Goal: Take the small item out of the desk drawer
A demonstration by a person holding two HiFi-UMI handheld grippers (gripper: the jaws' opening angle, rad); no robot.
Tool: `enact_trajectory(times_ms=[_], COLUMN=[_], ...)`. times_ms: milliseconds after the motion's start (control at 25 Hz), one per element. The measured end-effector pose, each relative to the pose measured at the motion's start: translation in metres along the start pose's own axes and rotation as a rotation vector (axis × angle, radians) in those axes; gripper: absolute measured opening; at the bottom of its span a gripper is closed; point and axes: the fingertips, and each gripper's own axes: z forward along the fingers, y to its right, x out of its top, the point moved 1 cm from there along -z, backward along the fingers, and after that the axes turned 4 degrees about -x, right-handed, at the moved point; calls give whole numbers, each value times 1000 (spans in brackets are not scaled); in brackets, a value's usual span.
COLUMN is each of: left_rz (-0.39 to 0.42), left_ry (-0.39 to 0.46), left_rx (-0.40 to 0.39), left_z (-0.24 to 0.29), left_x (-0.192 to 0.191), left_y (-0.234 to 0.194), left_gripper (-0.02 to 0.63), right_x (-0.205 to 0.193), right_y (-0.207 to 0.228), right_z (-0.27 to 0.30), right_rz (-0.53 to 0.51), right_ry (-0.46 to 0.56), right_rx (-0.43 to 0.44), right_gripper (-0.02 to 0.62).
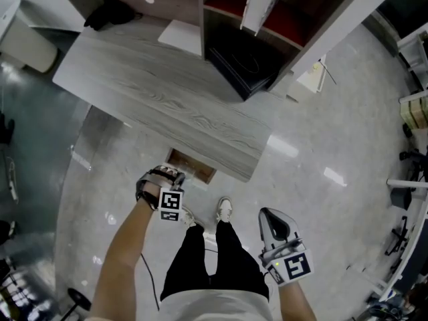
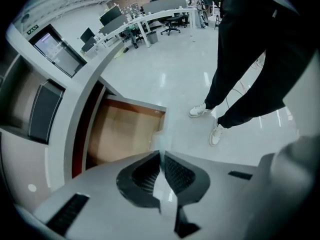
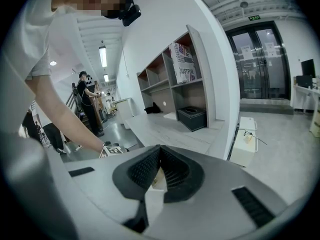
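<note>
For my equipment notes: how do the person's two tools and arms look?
The left tool and the right tool have pale grey bodies, black ribbed pads and a cube with black-and-white square markers. The person wears a white short-sleeved shirt.

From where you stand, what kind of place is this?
Probably an open-plan office: a long grey desk with an open drawer, rows of workstations with monitors and chairs, and a shelf unit.

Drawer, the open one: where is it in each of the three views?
Head view: drawer just below centre, under the desk edge.
Left gripper view: left of centre, above the jaws.
Right gripper view: cannot tell; jaws cover that spot.
Shared landmark: the desk.
</note>
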Motion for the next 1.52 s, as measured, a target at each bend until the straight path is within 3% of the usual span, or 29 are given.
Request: enact_trajectory(times_ms=[600, 840, 1320, 1520], left_rz=[-56, -129, -509, -693], left_ry=[22, 53, 233, 357], left_rx=[131, 214, 526, 667], left_z=[-59, -104, -246, -326], left_x=[-1, -1, -24, -46], left_y=[-19, -26, -59, -65], left_gripper=[23, 23, 21, 20], right_x=[36, 63, 129, 162], right_y=[-28, -44, -77, -87], right_z=[-12, -15, -12, -14], right_rz=[-59, -96, -167, -193], right_ry=[75, 129, 250, 306], right_rx=[43, 87, 189, 214], right_gripper=[23, 23, 23, 23])
